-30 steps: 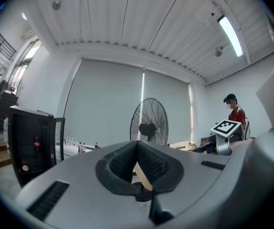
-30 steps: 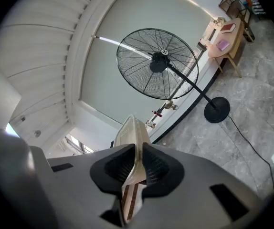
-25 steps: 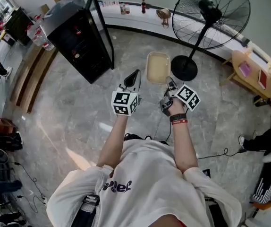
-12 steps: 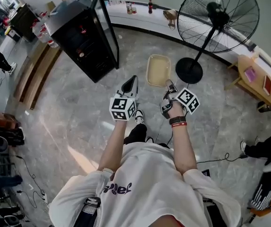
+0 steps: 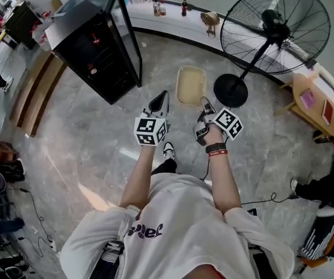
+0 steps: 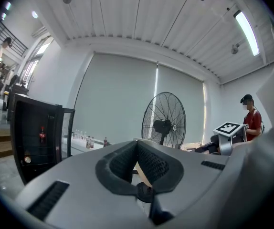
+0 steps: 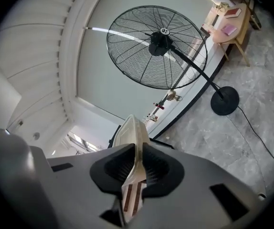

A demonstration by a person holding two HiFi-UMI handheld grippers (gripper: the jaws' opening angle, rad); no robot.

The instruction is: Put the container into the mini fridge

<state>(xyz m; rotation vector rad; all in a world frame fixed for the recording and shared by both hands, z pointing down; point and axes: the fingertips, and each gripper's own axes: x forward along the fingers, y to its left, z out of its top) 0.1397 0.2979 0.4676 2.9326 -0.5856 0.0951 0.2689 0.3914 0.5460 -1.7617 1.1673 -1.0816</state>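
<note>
Container (image 5: pixel 191 85) looks light, thin-walled and slightly flexible, and seems empty. Your right claw (image 5: pixel 204 104) pinches its near rim, so it juts out ahead of that claw; a deep bite on the rim suits it. Your left claw (image 5: pixel 162 99) is pressed together, holding nothing. Mini fridge (image 5: pixel 91 48) stands ahead-left of it, door open.

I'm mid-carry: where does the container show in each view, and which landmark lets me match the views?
Head view: the container is at centre, just ahead of the right claw, which grips its near edge.
Left gripper view: only a tan sliver low at centre, seemingly the container.
Right gripper view: it is edge-on between the jaws, lower centre.
Shared landmark: the standing fan.
</note>
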